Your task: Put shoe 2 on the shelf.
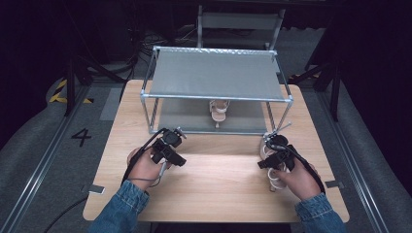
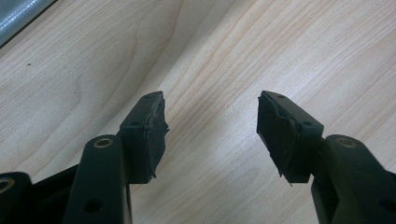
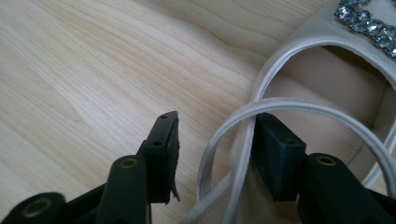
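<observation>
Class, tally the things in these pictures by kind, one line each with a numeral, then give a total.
Sandals: 2 (one on the rack's lower shelf, one by the right gripper)
Racks: 1
Grippers: 2 (left, right)
Tables: 1
Total: 6

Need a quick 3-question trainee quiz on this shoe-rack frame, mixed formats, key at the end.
1. True or false: the left gripper holds a shoe.
2. Where is the second pale strappy high-heeled sandal? A) on the grey fabric top shelf; B) on the lower shelf of the metal-tube shoe rack; C) on the floor.
3. Fill in: one jaw of the right gripper sits inside the cream sandal with a rhinestone band, the other outside its thin ____.

Key: 1. False, its jaws stand open over the bare light wooden table. 2. B. 3. Straps; whether the pads press on them cannot be told.
</observation>
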Demonstrator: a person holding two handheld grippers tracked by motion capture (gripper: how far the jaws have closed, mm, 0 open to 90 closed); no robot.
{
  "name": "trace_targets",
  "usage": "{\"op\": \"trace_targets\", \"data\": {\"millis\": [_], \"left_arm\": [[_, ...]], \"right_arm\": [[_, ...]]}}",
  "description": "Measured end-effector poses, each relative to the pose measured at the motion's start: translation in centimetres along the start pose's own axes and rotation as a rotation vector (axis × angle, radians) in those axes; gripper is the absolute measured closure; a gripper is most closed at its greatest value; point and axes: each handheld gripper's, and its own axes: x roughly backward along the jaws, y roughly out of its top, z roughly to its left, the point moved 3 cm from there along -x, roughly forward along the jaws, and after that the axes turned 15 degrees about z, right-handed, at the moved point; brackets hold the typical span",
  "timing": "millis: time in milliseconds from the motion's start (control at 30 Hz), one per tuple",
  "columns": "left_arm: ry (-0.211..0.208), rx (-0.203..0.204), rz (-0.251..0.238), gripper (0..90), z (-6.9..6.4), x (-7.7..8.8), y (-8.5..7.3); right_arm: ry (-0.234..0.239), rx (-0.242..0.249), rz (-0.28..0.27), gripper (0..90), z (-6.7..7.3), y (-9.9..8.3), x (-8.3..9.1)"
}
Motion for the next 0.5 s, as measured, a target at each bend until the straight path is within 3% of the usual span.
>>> {"op": "trace_targets", "data": {"millis": [33,100,200,367,500], "left_arm": [[0.002,-0.002,-0.001,42.5,0.1,0.0,0.0],[0.005,0.004,0.003,42.6,0.1,0.0,-0.2],[0.004,0.01,-0.001,42.6,0.2,0.0,-0.4],[0.002,0.021,-0.008,42.6,0.4,0.1,-0.7],[-0.001,0.021,-0.013,42.7,0.4,0.1,-0.7]], "right_arm": [[-0.04,0.015,0.005,63.6,0.0,0.2,-0.1],[-0.057,0.016,0.006,66.1,0.0,0.2,-0.1],[-0.086,0.007,0.014,78.1,-0.2,0.1,0.2],[-0.094,-0.007,0.034,83.6,-0.2,-0.1,0.3],[-0.118,-0.011,0.003,85.0,-0.3,-0.7,1.2]]}}
